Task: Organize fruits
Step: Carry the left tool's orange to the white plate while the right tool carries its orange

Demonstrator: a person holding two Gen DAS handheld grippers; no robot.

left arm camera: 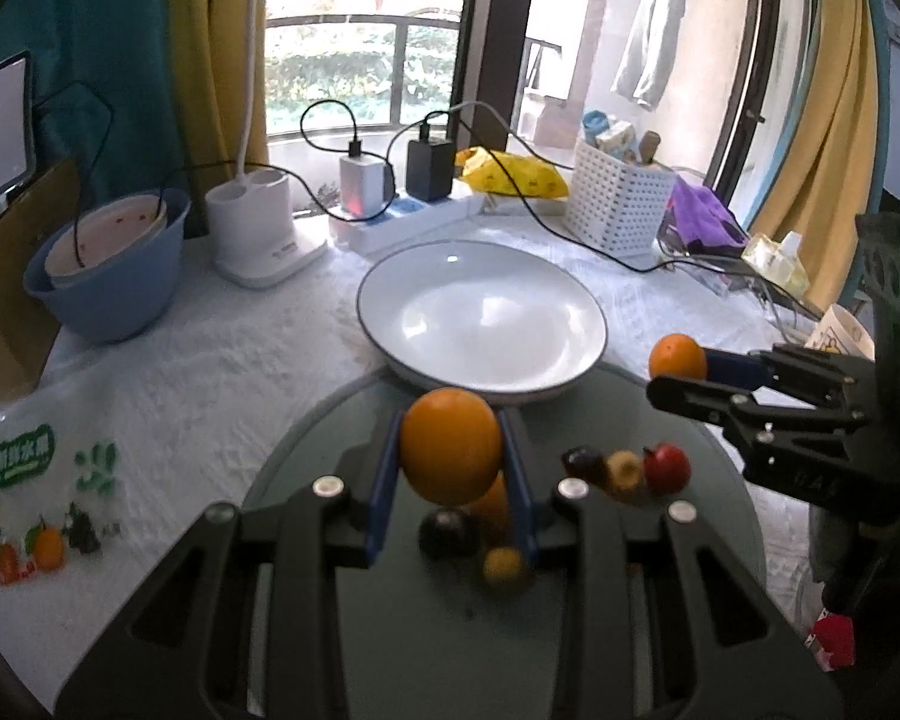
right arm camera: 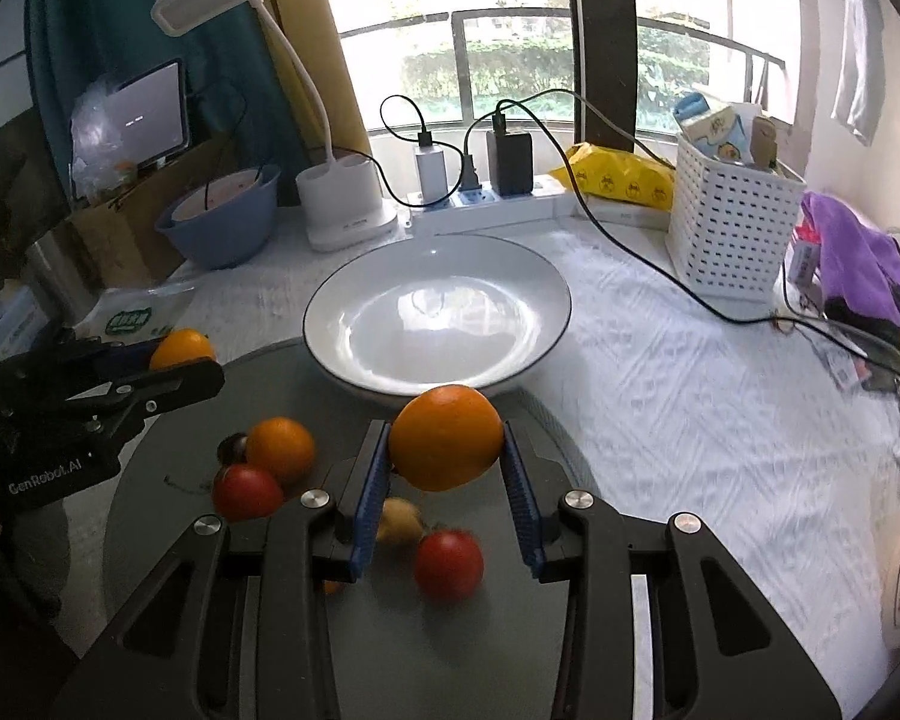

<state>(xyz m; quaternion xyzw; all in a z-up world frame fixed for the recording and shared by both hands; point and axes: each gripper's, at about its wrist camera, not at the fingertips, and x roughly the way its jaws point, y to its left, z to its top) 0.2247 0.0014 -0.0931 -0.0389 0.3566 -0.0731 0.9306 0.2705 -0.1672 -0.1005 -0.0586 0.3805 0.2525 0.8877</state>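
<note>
In the left wrist view my left gripper [left arm camera: 450, 420] is shut on an orange [left arm camera: 450, 447], held above a grey round tray [left arm camera: 630, 408]. Loose on the tray lie a dark plum [left arm camera: 450, 531], a small yellow fruit [left arm camera: 503, 564] and a red fruit [left arm camera: 666, 468]. My right gripper [left arm camera: 675, 369] enters from the right, shut on a second orange [left arm camera: 678, 354]. In the right wrist view that gripper [right arm camera: 445, 427] grips its orange [right arm camera: 446, 444] just short of the empty white plate [right arm camera: 438, 312]. The left gripper [right arm camera: 186, 360] shows at the left.
Behind the plate [left arm camera: 480, 312] stand a lamp base [left arm camera: 258, 228], a power strip with chargers [left arm camera: 390, 210] and a white basket [left arm camera: 621, 204]. A blue basin [left arm camera: 108, 276] sits far left. A black cable [right arm camera: 660, 276] crosses the cloth on the right.
</note>
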